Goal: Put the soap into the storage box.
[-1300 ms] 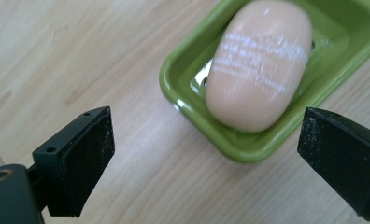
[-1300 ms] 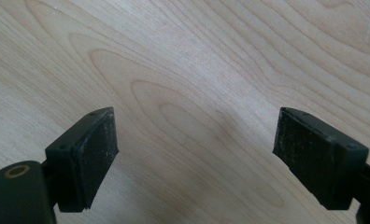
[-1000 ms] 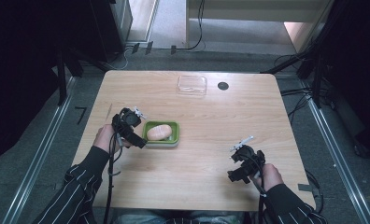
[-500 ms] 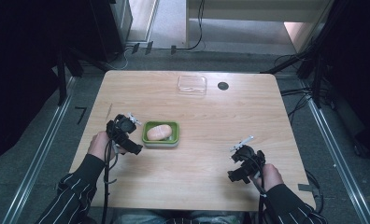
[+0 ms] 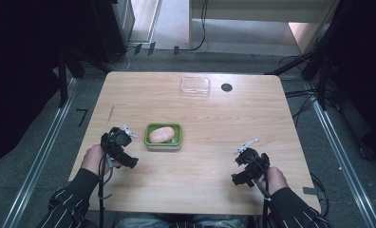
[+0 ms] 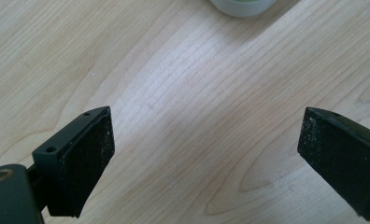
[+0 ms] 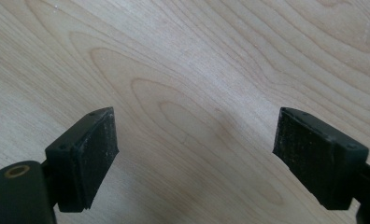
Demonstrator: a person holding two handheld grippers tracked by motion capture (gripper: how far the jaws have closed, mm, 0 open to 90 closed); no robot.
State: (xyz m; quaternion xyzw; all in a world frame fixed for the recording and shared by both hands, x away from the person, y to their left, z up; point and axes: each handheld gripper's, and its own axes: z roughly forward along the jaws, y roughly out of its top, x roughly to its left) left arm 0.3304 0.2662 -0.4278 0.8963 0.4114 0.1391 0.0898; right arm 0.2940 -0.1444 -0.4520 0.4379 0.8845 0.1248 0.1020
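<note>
A green tray sits on the wooden table left of centre, with a pale pink oblong item lying in it. My left gripper hovers just left of and below the tray, open, with bare wood between its fingers. The tray's pale rim peeks in at the top of the left gripper view. My right gripper rests near the table's front right, open over bare wood, its pads wide apart.
A clear plastic lid or container lies near the table's far edge, with a small dark round hole beside it. Cables and dark equipment stand on the floor beyond the table. Striped sleeves come in from the bottom edge.
My left gripper has drawn back from the green tray toward the front left of the table. The right gripper has stayed where it was.
</note>
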